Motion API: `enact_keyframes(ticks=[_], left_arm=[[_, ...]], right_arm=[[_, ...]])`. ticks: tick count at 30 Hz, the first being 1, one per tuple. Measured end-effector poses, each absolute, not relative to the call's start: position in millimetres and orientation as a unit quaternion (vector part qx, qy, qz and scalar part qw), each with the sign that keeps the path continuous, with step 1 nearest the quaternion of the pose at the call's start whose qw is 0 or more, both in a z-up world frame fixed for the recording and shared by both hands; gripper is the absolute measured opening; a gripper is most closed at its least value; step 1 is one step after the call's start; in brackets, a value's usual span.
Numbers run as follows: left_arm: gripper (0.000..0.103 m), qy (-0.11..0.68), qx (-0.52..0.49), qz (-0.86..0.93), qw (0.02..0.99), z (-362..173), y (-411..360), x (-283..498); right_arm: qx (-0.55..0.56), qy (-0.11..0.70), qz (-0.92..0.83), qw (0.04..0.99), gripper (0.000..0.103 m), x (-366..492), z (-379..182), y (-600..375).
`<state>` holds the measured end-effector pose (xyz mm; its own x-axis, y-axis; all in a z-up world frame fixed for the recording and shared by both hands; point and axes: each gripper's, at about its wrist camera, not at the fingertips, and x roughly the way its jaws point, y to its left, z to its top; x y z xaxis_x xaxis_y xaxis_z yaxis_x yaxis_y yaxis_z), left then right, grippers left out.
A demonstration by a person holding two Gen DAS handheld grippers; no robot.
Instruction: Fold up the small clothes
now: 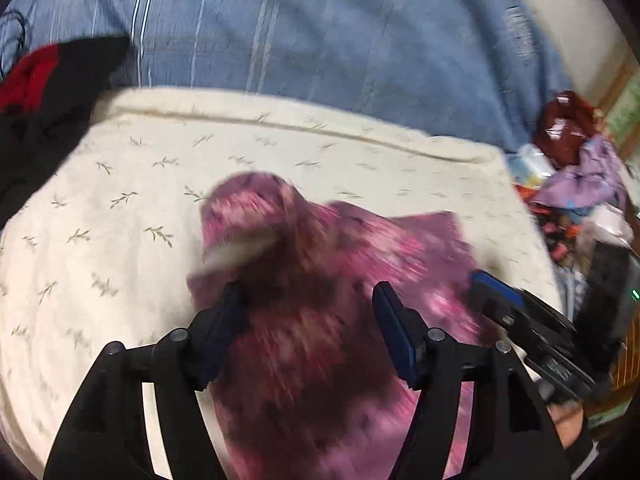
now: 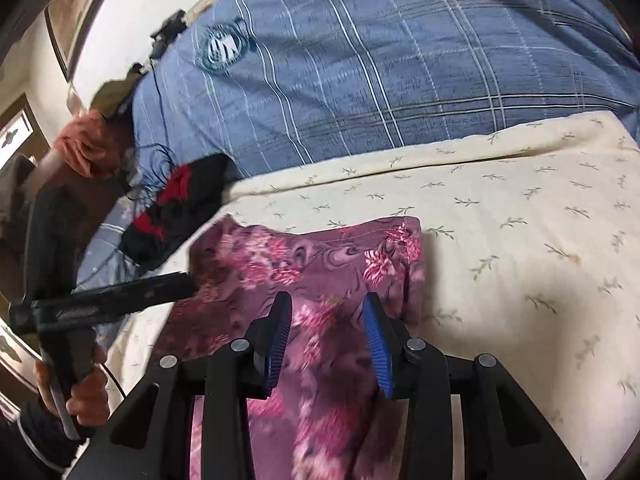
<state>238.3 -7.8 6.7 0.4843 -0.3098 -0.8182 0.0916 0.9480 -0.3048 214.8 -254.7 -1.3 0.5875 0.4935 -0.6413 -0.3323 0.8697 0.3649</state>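
Nearest, the left gripper (image 1: 308, 300) stands spread above the pink floral garment (image 2: 320, 264); the right gripper (image 2: 326, 312) is parted too, pinching nothing. The garment lies part-folded on the cream leaf-print quilt (image 2: 520, 208), blue checked bedding (image 2: 360, 60) behind. I'd say 1 fold was just laid; next calls for regripping an edge.

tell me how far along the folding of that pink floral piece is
Done: the pink floral garment lies on the cream leaf-print cloth with one straight folded-looking edge. In hand: the left gripper and right gripper hover over it, both jaws apart, neither pinching fabric; the left view is blurred. Left: it still looks bunched near the grippers, and the black and red garment beside it is unfolded.
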Motion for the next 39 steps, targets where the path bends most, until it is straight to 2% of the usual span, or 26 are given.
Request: enact_keyframes(ticks=[2,4,7,9,11,14,16,19,21,24,26,27,28,30,34,36,39], left_arm=[[0.065,0.507,-0.113,-0.103,0.848,-9,-3,253],[0.067,0.501,-0.108,-0.103,0.852,-12,-1,261],[0.067,0.506,-0.106,-0.101,0.850,-10,-1,267],[0.066,0.501,-0.114,-0.099,0.852,-2,3,260],[0.066,0.488,-0.105,-0.101,0.861,7,5,243],[0.067,0.462,-0.069,-0.110,0.877,19,1,197],[0.073,0.462,-0.065,-0.119,0.876,14,-1,169],[0.078,0.484,-0.043,-0.115,0.866,-15,-11,151],[0.092,0.478,-0.053,-0.097,0.871,-26,-9,149],[0.091,0.490,-0.088,-0.087,0.863,-18,1,149],[0.091,0.480,-0.075,-0.074,0.871,-8,2,139],[0.091,0.471,-0.053,-0.061,0.879,-1,1,130],[0.091,0.464,-0.033,-0.048,0.884,3,0,121],[0.092,0.454,0.001,-0.030,0.890,9,-3,104],[0.092,0.449,0.022,-0.022,0.893,14,-6,74],[0.092,0.438,0.005,-0.018,0.899,18,-5,58],[0.092,0.409,-0.022,-0.009,0.912,26,-3,36]], right_arm=[[0.099,0.408,0.220,0.881,0.032,227,-13,-255],[0.092,0.424,0.211,0.876,0.018,238,-26,-257],[0.106,0.420,0.217,0.875,0.015,246,-27,-263],[0.115,0.425,0.215,0.872,0.015,247,-23,-265],[0.112,0.417,0.220,0.875,0.023,233,-11,-265],[0.108,0.399,0.259,0.873,0.023,198,7,-262],[0.099,0.391,0.279,0.872,0.026,175,11,-260],[0.070,0.409,0.281,0.865,0.028,150,-7,-253],[0.055,0.404,0.270,0.872,0.028,143,-19,-250],[0.057,0.409,0.250,0.876,0.028,140,-9,-249],[0.055,0.416,0.239,0.876,0.033,137,3,-249],[0.044,0.419,0.225,0.878,0.047,131,10,-251],[0.032,0.421,0.207,0.883,0.066,127,14,-252],[0.009,0.420,0.170,0.892,0.083,112,22,-257],[-0.019,0.420,0.112,0.900,0.099,79,31,-269],[-0.027,0.416,0.091,0.904,0.103,62,33,-275],[-0.042,0.411,0.077,0.907,0.103,36,37,-277]])
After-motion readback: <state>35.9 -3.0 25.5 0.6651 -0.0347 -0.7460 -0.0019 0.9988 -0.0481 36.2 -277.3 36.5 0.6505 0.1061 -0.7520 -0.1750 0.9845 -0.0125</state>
